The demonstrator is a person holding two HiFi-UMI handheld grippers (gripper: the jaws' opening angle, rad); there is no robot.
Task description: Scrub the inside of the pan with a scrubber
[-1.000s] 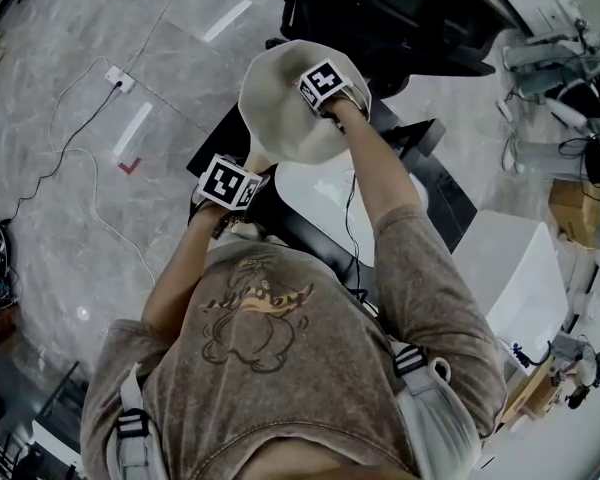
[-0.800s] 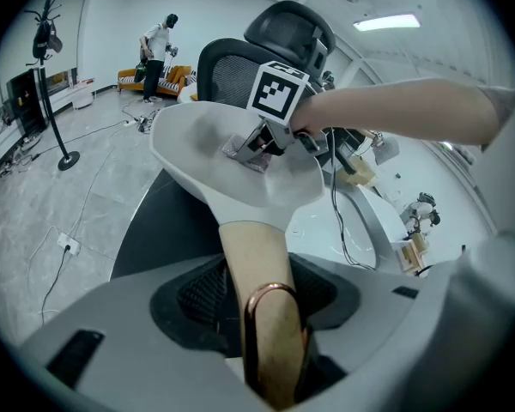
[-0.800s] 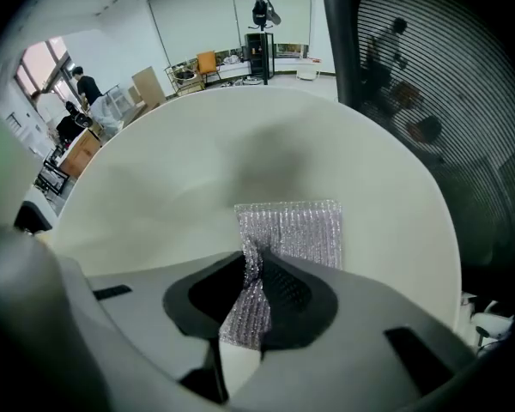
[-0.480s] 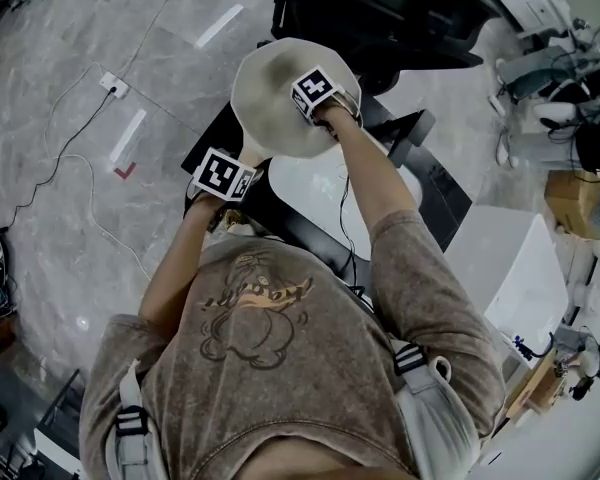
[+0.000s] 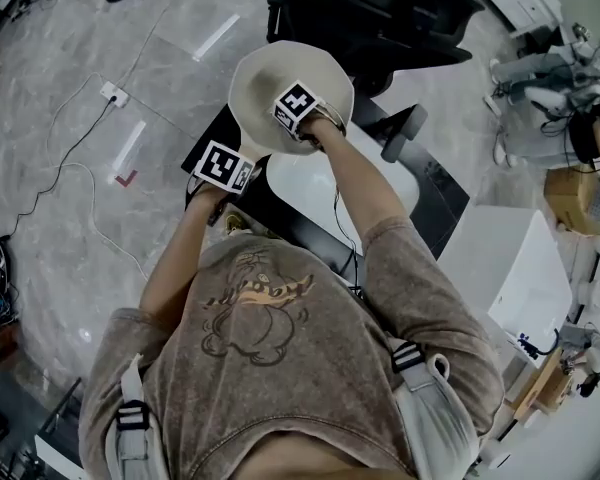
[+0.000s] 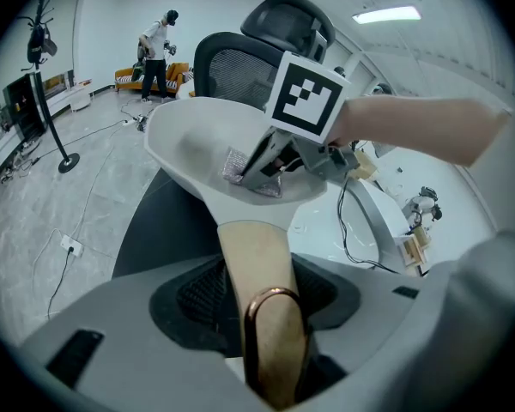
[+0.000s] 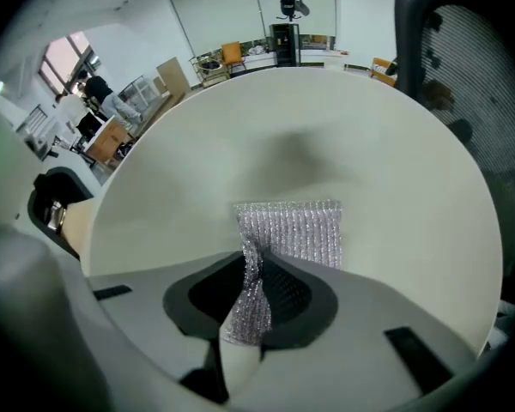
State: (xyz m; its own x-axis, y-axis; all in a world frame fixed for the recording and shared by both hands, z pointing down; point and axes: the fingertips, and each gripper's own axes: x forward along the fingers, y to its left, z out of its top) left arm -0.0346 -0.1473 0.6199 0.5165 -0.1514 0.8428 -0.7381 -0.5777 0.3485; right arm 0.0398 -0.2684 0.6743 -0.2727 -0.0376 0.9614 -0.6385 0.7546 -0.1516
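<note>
Pinching the scrubber (image 7: 296,230), the right claw (image 7: 251,283) holds it against the pan (image 7: 240,118) inside

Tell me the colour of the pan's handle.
Light tan handle with a coppery loop; clearest in the left gripper view.

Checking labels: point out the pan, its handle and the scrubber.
pan (image 7: 343,136): right gripper view, bare inner wall.
handle (image 6: 256,260): left gripper view, tan shaft.
scrubber (image 7: 296,230): right gripper view, flat silver mesh.

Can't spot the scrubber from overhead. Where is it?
In the right gripper view, the scrubber is pinched in the right tool, flat against the inside of the pan near its middle.
</note>
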